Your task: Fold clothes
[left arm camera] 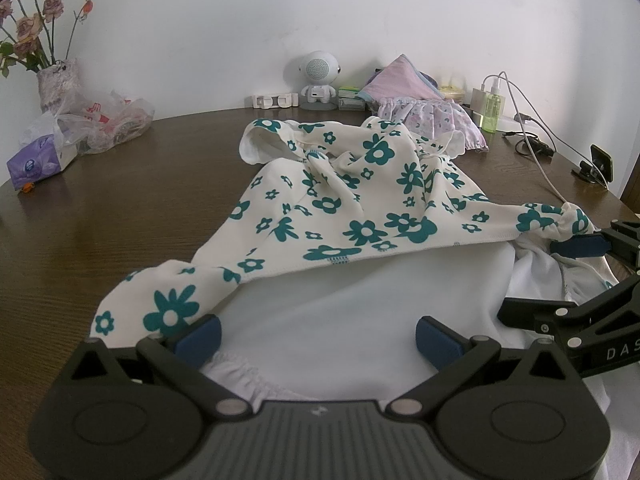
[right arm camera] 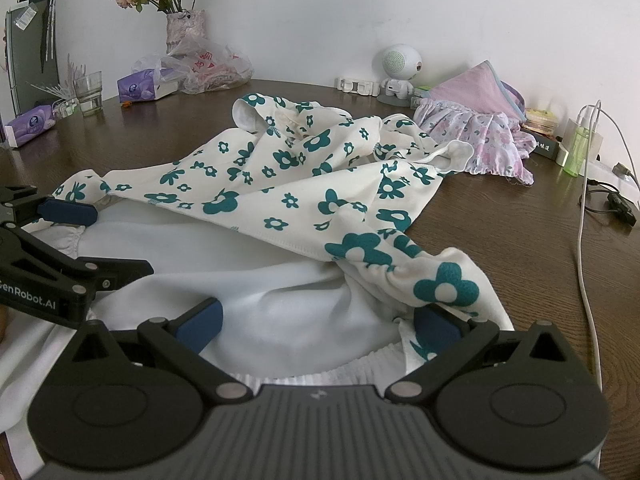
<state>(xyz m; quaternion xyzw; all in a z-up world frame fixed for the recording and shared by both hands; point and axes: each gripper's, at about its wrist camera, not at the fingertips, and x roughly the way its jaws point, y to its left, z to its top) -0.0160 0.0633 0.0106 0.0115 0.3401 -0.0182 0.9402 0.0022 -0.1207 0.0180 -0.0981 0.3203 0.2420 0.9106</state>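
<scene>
White cloth with teal flowers, the garment [left arm camera: 360,208] lies crumpled on the table [left arm camera: 120,200].

The dress [left arm camera: 360,200] is cream, scattered with teal flowers with white centres, and its lining [left arm camera: 320,308] is plain white. Under it the tabletop [left arm camera: 120,200] is dark brown woodgrain. Both sets of fingers [left arm camera: 198,340] are navy blue on black frames. Behind, a lilac skirt [right arm camera: 480,136] carries small pink and purple flowers, with a plain pink cloth [right arm camera: 472,88] above it. The tissue box [left arm camera: 38,160] is purple, the bottle [left arm camera: 493,112] pale green, the speaker [left arm camera: 319,80] white, the roses [left arm camera: 36,20] dusty pink.
</scene>
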